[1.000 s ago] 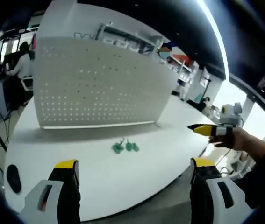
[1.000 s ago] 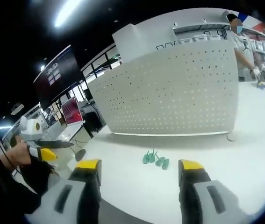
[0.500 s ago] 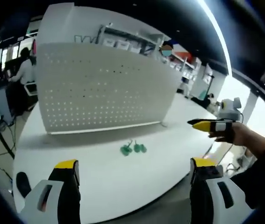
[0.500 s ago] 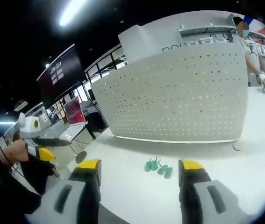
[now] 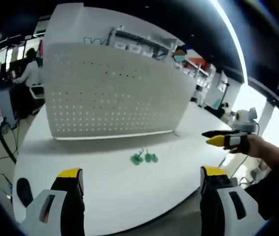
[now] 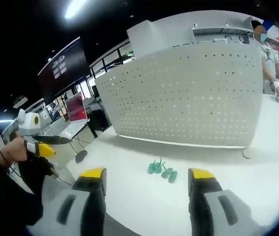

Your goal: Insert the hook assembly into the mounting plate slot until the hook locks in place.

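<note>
A white perforated mounting plate [image 5: 109, 93] [image 6: 188, 98] stands upright on the white table [image 5: 105, 187] [image 6: 144, 201]. In front of it lie small green hooks [image 5: 144, 158] [image 6: 162, 169] in a loose cluster. My left gripper [image 5: 141, 177] is open above the table's near edge, well short of the hooks. My right gripper [image 6: 147, 176] is also open, with the hooks just beyond its yellow fingertips [image 6: 93, 173]. The right gripper [image 5: 223, 139] shows at the right of the left gripper view, held in a hand. The left gripper [image 6: 41, 146] shows at the left of the right gripper view.
A black round object [image 5: 23, 191] lies on the table at the left edge; another dark round thing [image 6: 81, 156] sits near the plate's left end. A person [image 6: 269, 64] stands behind the plate; another sits at a desk [image 5: 28, 73]. Screens [image 6: 63, 69] line the background.
Both cameras have shifted a little; the plate and hooks have slid slightly in each view. The other gripper's hand has dropped a bit in the left gripper view. Both grippers stay open.
</note>
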`<state>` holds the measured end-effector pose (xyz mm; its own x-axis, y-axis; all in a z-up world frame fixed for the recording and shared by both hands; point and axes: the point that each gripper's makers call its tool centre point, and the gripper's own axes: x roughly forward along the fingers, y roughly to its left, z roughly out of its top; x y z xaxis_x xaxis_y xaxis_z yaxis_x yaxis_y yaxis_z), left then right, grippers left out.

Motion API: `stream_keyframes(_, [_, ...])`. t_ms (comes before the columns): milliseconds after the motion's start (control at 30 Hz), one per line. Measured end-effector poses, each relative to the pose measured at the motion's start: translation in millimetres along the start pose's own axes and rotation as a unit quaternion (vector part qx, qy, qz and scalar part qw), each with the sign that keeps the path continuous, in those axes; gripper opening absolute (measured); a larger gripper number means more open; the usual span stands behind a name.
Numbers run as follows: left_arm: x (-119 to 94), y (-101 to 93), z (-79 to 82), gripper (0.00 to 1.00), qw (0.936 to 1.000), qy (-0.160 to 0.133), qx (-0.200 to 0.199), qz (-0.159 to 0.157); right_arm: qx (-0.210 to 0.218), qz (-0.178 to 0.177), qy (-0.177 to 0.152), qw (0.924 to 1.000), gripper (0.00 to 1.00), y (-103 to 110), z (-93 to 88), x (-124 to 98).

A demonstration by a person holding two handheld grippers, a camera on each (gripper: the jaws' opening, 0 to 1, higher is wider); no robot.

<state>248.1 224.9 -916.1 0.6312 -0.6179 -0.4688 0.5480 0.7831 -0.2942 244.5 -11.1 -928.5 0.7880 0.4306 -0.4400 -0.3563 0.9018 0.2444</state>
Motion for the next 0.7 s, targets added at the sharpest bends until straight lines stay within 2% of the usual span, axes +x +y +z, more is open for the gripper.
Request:
stream_keyframes(367, [3.1,8.3,-8.7,1.0,0.9999,0.014,-0.008,0.005,0.022,-0.011,0.015,0.9996,0.62,-7.8,-12.1,5.4])
stream_keyframes(567, [6.0,10.2,-7.3,1.0,0.9998,0.017,-0.011,0.005,0.026,-0.014,0.02,0.9994,0.59,-14.5,-12.4,12.2])
stream_keyframes(700, [7.5,14.1,-2.1,1.0,0.9998,0.011,-0.017,0.008,0.05,-0.008,-0.013,0.9986,0.55,-10.0,3.0,23.1])
